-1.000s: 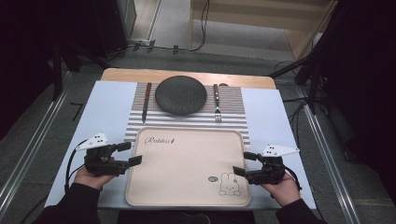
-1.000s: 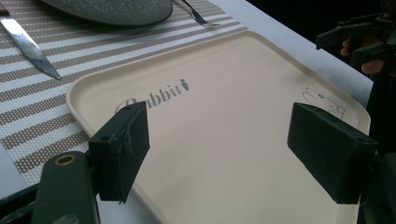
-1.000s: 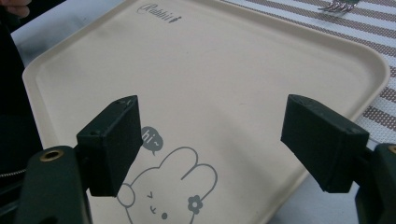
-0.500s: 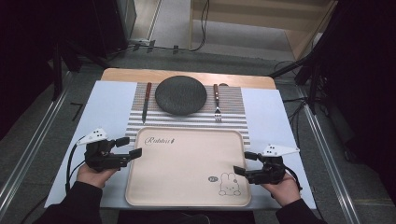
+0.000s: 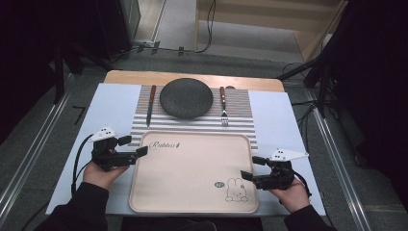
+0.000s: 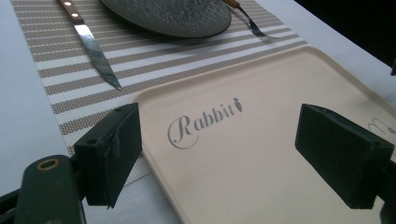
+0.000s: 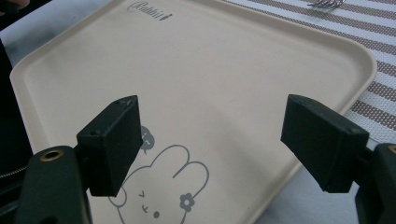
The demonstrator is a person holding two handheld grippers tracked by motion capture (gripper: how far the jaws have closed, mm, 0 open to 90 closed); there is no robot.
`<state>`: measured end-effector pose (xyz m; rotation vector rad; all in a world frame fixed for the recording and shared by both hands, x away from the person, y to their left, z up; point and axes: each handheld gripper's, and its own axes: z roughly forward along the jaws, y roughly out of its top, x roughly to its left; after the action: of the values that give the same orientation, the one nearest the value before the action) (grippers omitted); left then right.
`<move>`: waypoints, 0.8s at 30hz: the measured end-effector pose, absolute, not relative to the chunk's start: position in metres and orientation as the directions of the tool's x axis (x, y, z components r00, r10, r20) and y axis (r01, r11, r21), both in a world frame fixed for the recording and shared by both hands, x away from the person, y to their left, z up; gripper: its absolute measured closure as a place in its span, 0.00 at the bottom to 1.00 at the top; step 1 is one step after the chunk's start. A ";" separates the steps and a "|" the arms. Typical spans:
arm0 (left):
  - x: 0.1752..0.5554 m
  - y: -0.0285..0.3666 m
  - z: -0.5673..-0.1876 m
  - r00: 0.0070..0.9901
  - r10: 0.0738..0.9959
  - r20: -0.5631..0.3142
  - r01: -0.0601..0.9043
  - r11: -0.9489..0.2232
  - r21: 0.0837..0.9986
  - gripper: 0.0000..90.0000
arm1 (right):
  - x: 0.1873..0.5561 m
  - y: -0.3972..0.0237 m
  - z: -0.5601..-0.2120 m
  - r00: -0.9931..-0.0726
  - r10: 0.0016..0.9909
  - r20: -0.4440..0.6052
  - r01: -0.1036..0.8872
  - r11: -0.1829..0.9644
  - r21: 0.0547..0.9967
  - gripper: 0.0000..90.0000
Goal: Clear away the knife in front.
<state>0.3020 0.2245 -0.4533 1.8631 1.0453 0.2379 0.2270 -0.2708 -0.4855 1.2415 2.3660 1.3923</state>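
The left gripper (image 5: 135, 146) is seen spread wide, its jaws having just been opening, at the beige tray's (image 5: 192, 173) ten-o'clock corner, nothing pinched. The right gripper (image 5: 253, 168) is held agape at four o'clock, empty. A white-covered table (image 5: 113, 103) carries the tray; dark floor surrounds it.

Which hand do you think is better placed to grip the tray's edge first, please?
Probably the left: the left gripper has open jaws straddling the tray rim at its corner, while the right gripper hangs open over the tray's surface.
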 end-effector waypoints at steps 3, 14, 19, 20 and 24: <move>0.308 0.225 -0.454 0.603 0.753 -0.264 0.565 -0.169 0.808 0.18 | 0.227 -0.271 -0.486 -0.652 0.707 0.275 0.586 0.240 0.774 0.21; 0.327 0.224 -0.456 0.563 0.790 -0.243 0.575 -0.163 0.802 0.19 | 0.227 -0.270 -0.486 -0.647 0.710 0.278 0.591 0.236 0.771 0.21; 0.335 0.218 -0.457 0.563 0.800 -0.207 0.567 -0.193 0.801 0.19 | 0.227 -0.271 -0.486 -0.645 0.712 0.279 0.592 0.234 0.771 0.21; 0.337 0.217 -0.457 0.562 0.800 -0.209 0.572 -0.193 0.797 0.19 | 0.228 -0.271 -0.487 -0.645 0.712 0.277 0.591 0.235 0.772 0.21; 0.344 0.213 -0.459 0.552 0.812 -0.191 0.573 -0.203 0.794 0.20 | 0.228 -0.271 -0.487 -0.644 0.713 0.277 0.592 0.235 0.771 0.21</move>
<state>0.3442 0.2125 -0.4585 1.8968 1.1270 0.3377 0.2278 -0.2707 -0.4867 1.2560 2.3610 1.3784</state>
